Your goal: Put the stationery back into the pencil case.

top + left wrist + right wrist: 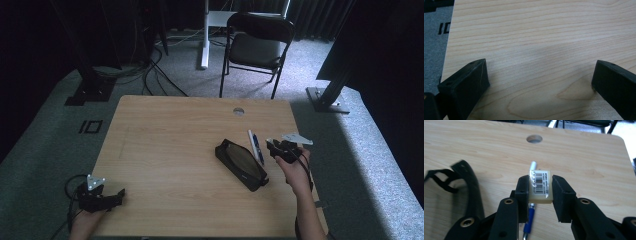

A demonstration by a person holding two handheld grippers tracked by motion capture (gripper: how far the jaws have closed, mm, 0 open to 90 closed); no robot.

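A: What has the right gripper (540,192) got?
B: A small cream-white rectangular eraser with a barcode label (540,185), pinched between its jaws above the light wooden table (165,150), over a blue-and-white pen (530,218) lying just beside the open black fabric pencil case (242,164)

A: And the left gripper (541,82)?
B: Jaws spread wide with nothing between them, low over the table's near left corner

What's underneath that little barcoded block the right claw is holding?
Below the eraser, held in the right gripper, a blue-and-white pen lies on the table. The eraser covers the pen's middle.
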